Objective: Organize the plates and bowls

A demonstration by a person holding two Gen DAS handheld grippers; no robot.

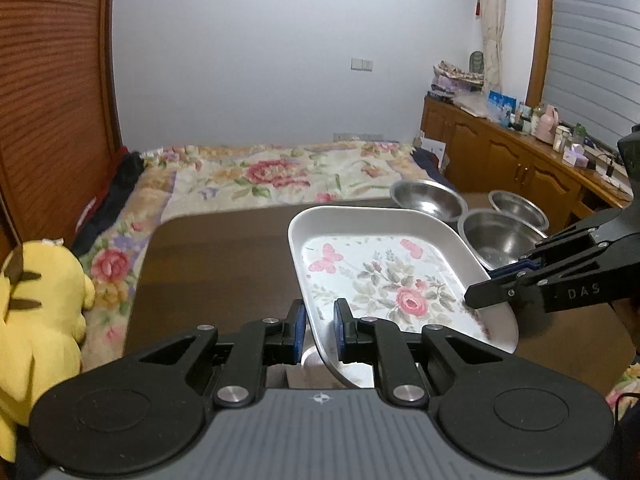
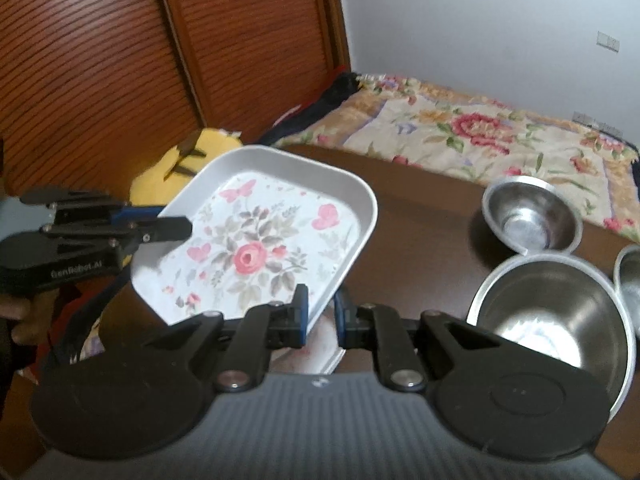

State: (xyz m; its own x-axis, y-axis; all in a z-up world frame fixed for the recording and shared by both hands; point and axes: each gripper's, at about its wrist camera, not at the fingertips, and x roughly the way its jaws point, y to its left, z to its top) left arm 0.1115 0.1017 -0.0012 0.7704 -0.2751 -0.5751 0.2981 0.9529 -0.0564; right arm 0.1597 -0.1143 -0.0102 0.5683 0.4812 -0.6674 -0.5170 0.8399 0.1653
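Left tool (image 1: 319,322): nearest, jaws pinched tight on near-left rim of floral plate (image 1: 384,280). Right tool (image 2: 321,307): likewise clamped on opposite, right rim of same plate. Plate: rectangular, white-rimmed, rose and butterfly print, carried tilted between both tools above brown bench (image 1: 220,264), not resting on it. Three steel bowls (image 2: 552,312) (image 2: 532,216) (image 1: 518,208): clustered on bench, right and far of plate, empty, unstacked. Yellow plush toy (image 1: 40,312): far left, off bench, beside flowered bed (image 1: 280,176). Step in hand, judged: two-handed carry of plate toward its place. Next move calls for levelling, lowering onto bare bench clear of bowls, then both grips released together.
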